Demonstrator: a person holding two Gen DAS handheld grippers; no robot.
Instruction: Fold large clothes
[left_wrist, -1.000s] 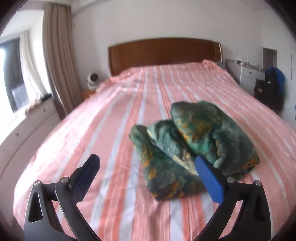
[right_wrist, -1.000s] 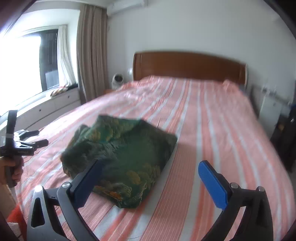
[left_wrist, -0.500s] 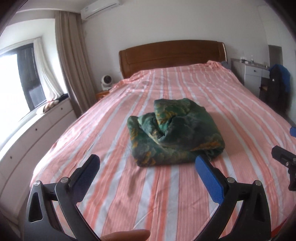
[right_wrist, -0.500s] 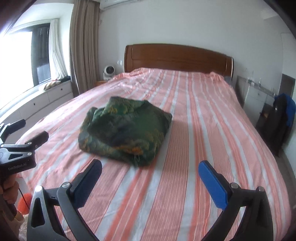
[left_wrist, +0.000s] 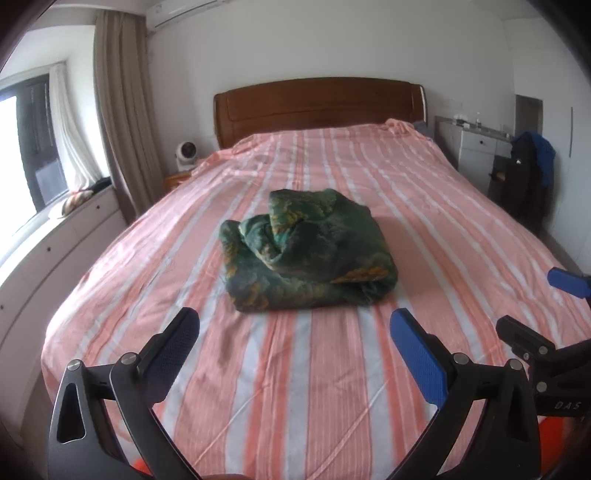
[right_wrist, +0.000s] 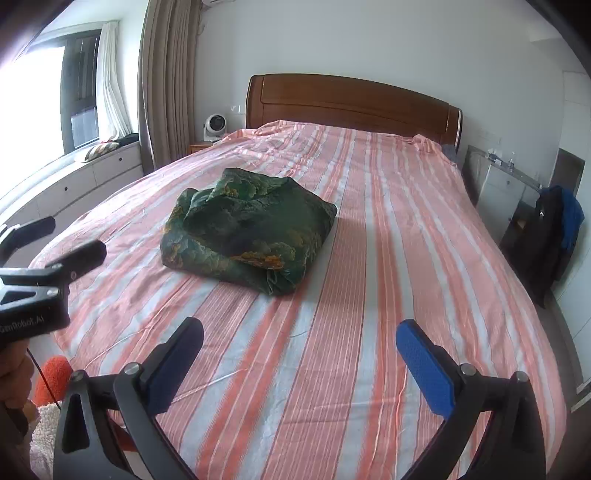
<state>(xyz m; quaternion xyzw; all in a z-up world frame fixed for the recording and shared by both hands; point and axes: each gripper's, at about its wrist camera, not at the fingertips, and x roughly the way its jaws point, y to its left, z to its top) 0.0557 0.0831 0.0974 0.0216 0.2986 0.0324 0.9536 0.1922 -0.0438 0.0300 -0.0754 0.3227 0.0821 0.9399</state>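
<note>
A dark green garment with yellow-orange print lies bundled in a rough fold in the middle of the bed; it also shows in the right wrist view as the green garment. My left gripper hangs open near the foot of the bed, well short of the garment, with nothing between its blue pads. My right gripper is open too, equally far back and empty. Each gripper shows at the edge of the other's view.
The bed has a pink-and-white striped sheet and a wooden headboard. White drawers under a window run along the left. A small fan stands on a nightstand. A white cabinet and hanging dark clothes stand at the right.
Both grippers have pulled back from the garment toward the foot of the bed, staying open. The garment lies still where it was.
</note>
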